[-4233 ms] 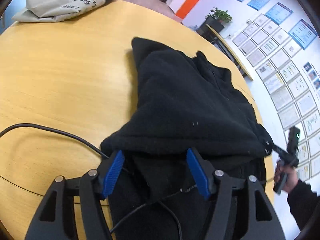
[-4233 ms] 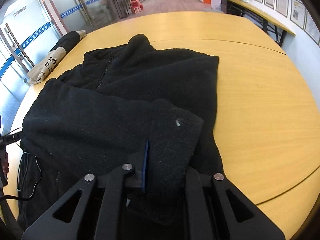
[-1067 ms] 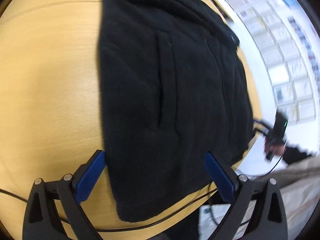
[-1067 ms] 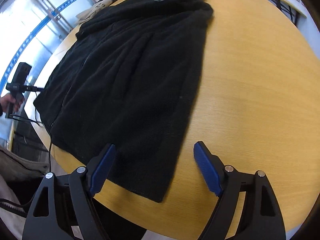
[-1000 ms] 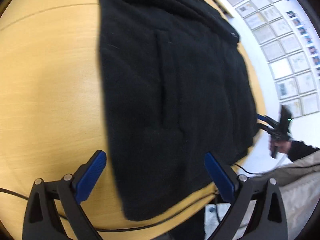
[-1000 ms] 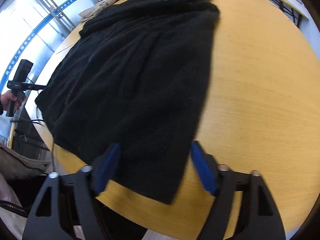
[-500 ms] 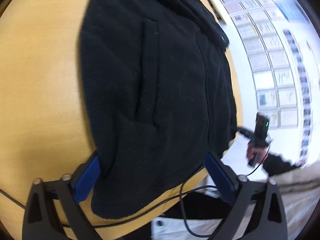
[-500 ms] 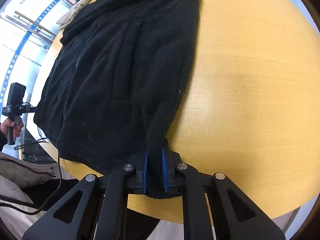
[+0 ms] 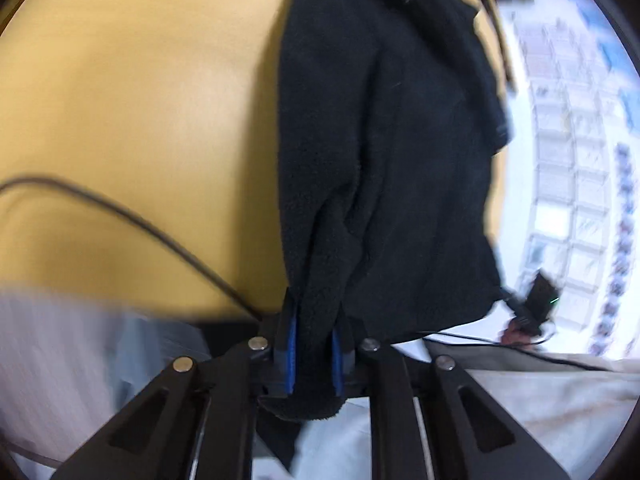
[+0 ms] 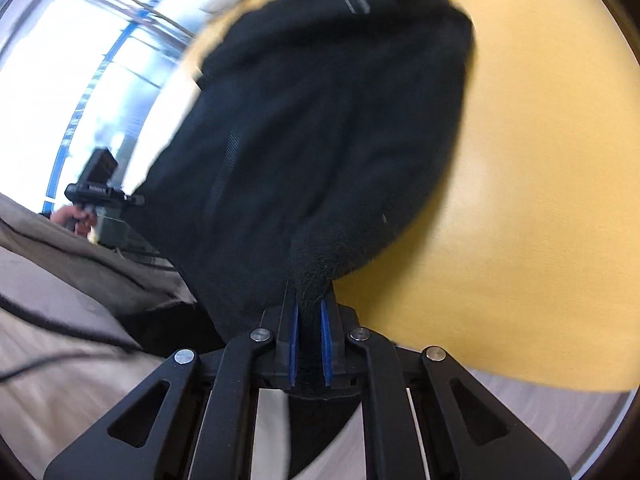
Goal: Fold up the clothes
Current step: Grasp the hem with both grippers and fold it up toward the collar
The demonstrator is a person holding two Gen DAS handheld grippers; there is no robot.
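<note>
A black fleece jacket [image 9: 400, 140] lies lengthwise on the round yellow wooden table [image 9: 140, 100], collar at the far end. My left gripper [image 9: 314, 354] is shut on the jacket's near hem corner at the table's edge. In the right wrist view the same jacket [image 10: 320, 120] stretches away over the table [image 10: 540, 160], and my right gripper [image 10: 308, 346] is shut on its other near hem corner. Both held corners are lifted off the table; the hem between them hangs past the edge. Both views are motion-blurred.
A thin black cable [image 9: 120, 216] runs across the table at the left. Each view shows the other hand-held gripper: at the right in the left wrist view [image 9: 536, 304], at the left in the right wrist view [image 10: 98, 192]. Grey and beige trousers fill the bottom of both views.
My left gripper has closed on the jacket's hem corner; half a second ago it was open. Both grippers have pulled back and lifted, raising the near hem off the table.
</note>
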